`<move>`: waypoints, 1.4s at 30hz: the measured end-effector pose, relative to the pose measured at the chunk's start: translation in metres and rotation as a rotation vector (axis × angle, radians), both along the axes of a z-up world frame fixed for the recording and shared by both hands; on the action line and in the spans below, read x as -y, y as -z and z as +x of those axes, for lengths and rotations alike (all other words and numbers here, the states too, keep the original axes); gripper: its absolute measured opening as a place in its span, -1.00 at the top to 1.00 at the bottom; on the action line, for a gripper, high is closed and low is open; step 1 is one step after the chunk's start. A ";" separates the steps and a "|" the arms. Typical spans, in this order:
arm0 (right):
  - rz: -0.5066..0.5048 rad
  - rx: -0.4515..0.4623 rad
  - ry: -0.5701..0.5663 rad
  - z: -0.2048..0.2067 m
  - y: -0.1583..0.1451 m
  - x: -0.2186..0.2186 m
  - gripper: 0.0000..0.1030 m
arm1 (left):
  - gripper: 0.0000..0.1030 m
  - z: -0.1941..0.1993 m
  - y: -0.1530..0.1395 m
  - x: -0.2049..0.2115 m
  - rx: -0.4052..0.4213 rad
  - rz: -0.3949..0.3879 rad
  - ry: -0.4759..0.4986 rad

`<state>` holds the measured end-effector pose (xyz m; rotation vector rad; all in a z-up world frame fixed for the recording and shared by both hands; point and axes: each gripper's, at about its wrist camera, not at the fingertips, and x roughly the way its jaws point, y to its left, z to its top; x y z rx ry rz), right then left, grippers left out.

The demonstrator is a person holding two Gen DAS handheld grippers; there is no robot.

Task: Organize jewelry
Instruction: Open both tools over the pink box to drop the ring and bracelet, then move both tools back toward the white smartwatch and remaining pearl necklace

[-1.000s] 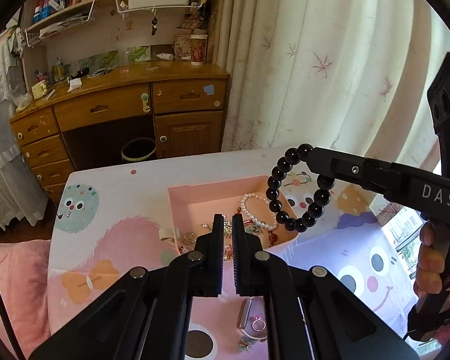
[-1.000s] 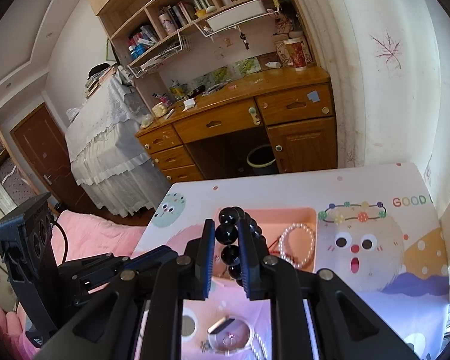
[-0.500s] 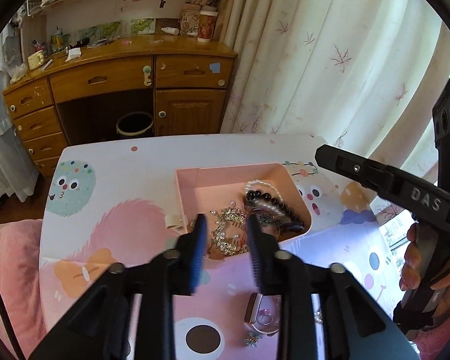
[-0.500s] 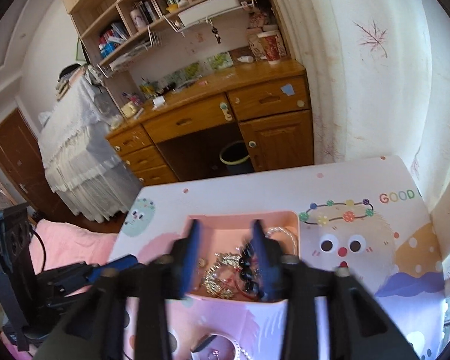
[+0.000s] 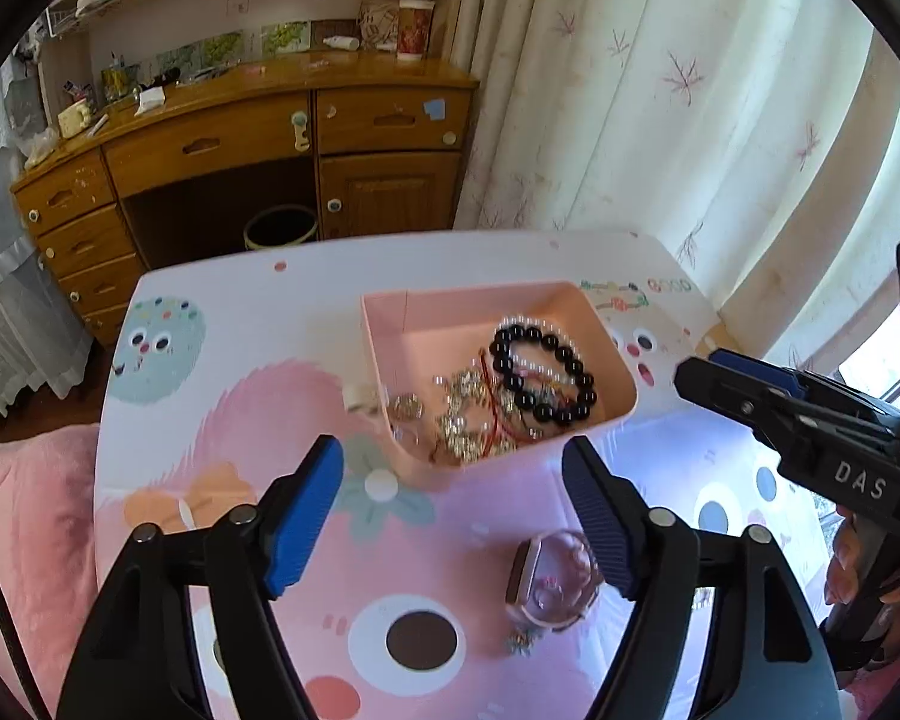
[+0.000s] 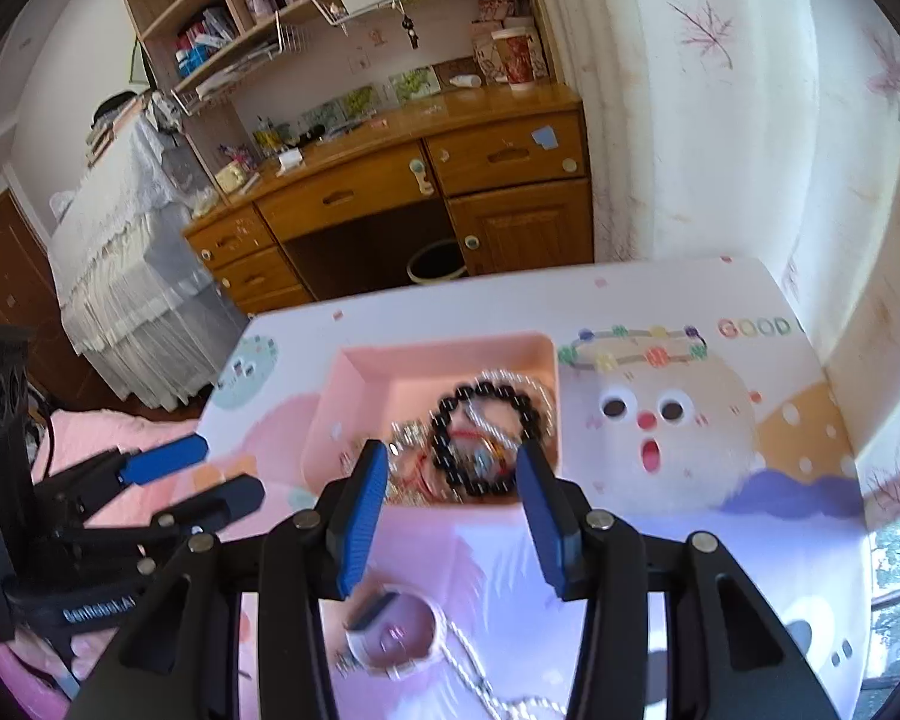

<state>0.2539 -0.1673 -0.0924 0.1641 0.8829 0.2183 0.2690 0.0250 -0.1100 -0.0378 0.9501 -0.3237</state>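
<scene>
Now black bracelet [image 6: 486,437] in pink box [image 6: 354,387]; right tongs [image 6: 453,501] clear

I see bright daylight from the window [image 5: 864,360] right of my fingers; fisheye bends the edges, and jewelry just below my fingertips blurs.

My table [image 5: 228,324], cartoon-printed cover: pink tray [image 5: 621,381] of jewelry; watch [image 5: 549,585]; silver chain [image 6: 480,675] near me.
</scene>
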 end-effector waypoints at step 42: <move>-0.481 -0.139 -0.112 -0.121 0.102 -0.020 0.05 | -0.75 -0.041 0.099 0.081 -0.186 0.171 0.217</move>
